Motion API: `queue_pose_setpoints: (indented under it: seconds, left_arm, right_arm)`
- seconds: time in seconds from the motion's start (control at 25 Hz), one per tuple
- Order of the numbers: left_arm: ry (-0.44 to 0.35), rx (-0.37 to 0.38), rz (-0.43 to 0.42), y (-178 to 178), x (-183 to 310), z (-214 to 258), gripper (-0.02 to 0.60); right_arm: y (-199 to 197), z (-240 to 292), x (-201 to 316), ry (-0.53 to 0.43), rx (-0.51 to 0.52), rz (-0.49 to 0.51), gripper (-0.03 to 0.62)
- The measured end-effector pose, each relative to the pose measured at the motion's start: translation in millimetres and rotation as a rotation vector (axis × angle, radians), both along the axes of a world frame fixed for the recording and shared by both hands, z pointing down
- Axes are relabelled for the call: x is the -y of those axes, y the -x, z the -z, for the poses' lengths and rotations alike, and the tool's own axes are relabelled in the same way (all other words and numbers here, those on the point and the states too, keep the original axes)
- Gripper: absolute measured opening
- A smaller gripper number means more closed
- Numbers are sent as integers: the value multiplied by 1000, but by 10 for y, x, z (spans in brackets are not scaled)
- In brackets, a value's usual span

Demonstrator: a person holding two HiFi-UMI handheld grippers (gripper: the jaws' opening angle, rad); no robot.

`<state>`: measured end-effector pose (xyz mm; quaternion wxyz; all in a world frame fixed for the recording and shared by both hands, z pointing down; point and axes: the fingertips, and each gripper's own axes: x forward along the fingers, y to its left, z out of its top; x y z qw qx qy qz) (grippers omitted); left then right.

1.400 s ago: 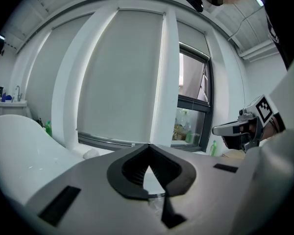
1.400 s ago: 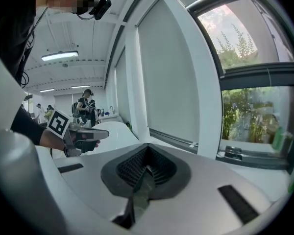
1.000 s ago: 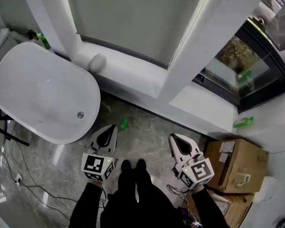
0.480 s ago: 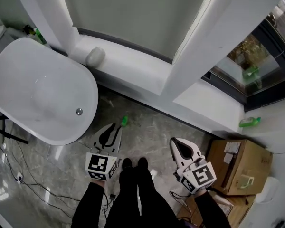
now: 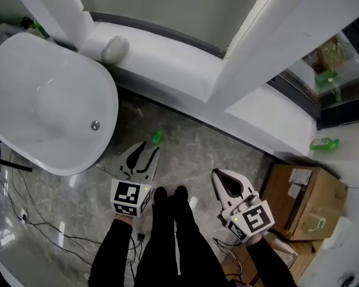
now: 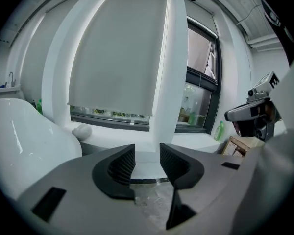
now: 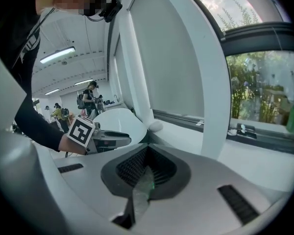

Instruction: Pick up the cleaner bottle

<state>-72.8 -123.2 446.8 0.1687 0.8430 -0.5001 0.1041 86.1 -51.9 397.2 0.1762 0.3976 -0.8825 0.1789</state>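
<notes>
A green cleaner bottle point(image 5: 324, 143) lies on the white window ledge at the far right, beyond the cardboard box; the left gripper view shows this bottle point(image 6: 219, 130) standing small by the window. My left gripper point(image 5: 148, 150) hangs low over the marble floor beside the tub, its jaws opening with nothing between them point(image 6: 147, 155). A small green thing point(image 5: 157, 136) lies on the floor just ahead of it. My right gripper point(image 5: 219, 176) is shut and empty point(image 7: 146, 155), well to the left of the bottle.
A white bathtub point(image 5: 24, 142) fills the left. A long white sill point(image 5: 167, 58) and a white pillar point(image 5: 269, 40) run across ahead. A cardboard box point(image 5: 305, 199) stands at the right. Cables point(image 5: 24, 220) trail on the floor at left. The person's feet point(image 5: 170, 193) stand between the grippers.
Both grippers have sunk toward the floor. The left jaws, shut a second ago, now stand apart. The right jaws stay shut.
</notes>
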Motion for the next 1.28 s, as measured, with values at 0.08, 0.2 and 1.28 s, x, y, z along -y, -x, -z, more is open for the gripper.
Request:
queue_pose_setpoints:
  seconds: [0.08,0.2,1.28]
  left_arm:
    - [10,4,-3,-20,30,-157,161]
    - [25,9,-7,-57,57,-404,173]
    - [227,79,28,-60,230,-3255,247]
  right_arm:
    - [15,-124,15,10,4,9,3]
    - [6,-325,42,20,2,19,2]
    - [-169,-2340,507,53,-27,35,2]
